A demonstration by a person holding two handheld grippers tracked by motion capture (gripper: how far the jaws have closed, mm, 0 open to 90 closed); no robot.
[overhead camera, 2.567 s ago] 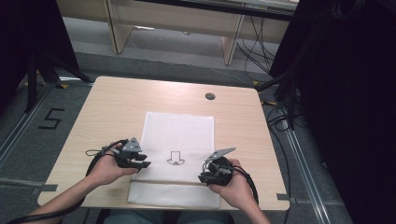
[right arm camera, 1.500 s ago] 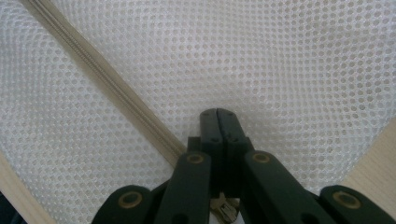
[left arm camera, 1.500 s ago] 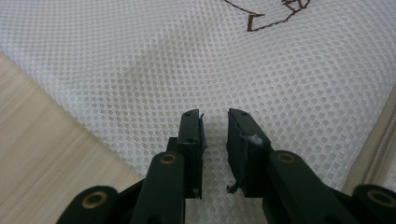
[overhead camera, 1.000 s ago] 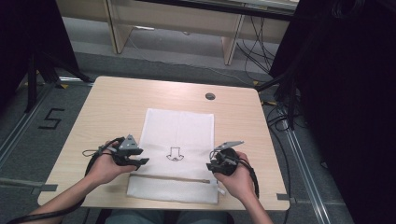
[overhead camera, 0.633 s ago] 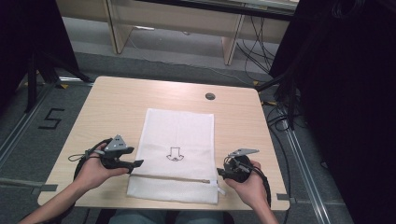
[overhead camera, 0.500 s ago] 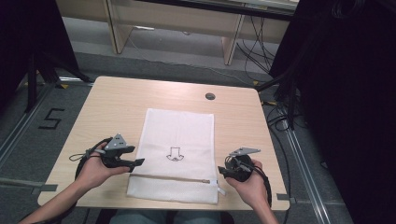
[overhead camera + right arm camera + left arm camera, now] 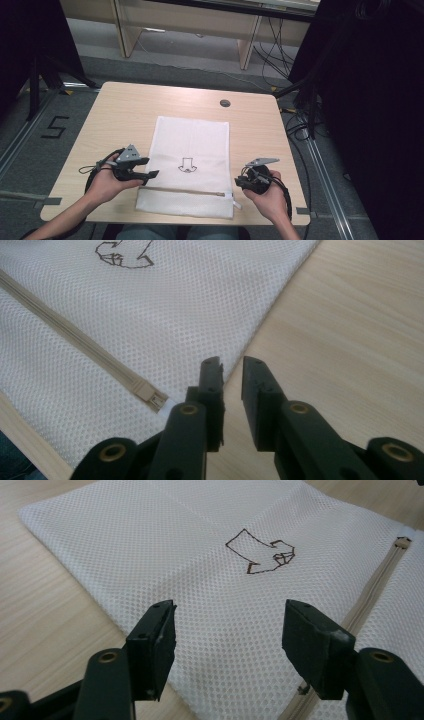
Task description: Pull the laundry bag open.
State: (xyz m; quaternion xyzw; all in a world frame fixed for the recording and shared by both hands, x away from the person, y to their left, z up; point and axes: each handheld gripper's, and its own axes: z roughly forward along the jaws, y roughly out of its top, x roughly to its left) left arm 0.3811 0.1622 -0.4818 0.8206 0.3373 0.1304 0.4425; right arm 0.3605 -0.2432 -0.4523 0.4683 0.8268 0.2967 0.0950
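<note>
While my forearms come in over the near edge of the tabletop [image 7: 120,100], I hold a gripper in each hand on either side of a white mesh laundry bag [image 7: 192,145]. The bag lies flat in the middle of the tabletop, its short end toward me and its length running away from me.

Nearest to me, a beige zipper [image 7: 185,191] crosses the bag from side to side, just in from its near end. Its pull [image 7: 156,399] sits at the bag's right edge, close beside my right gripper [image 7: 242,184]. That gripper rests just off the bag's right edge, over bare wood. Its jaws have just been closing and now stand nearly together, with a narrow gap and nothing between them; the left jaw tip is at the very hem of the mesh, though I cannot tell whether it touches.

My left gripper [image 7: 154,174] reaches in from the left, its tips over the bag's left edge just beyond the zipper. Its jaws stand wide apart, with only the mesh showing below them and nothing pinched.

Farther on, a small arrow outline [image 7: 187,165] is drawn in dark lines at the bag's middle. Beyond the bag's far end, a dark round grommet [image 7: 225,103] sits in the tabletop near its back edge.
</note>
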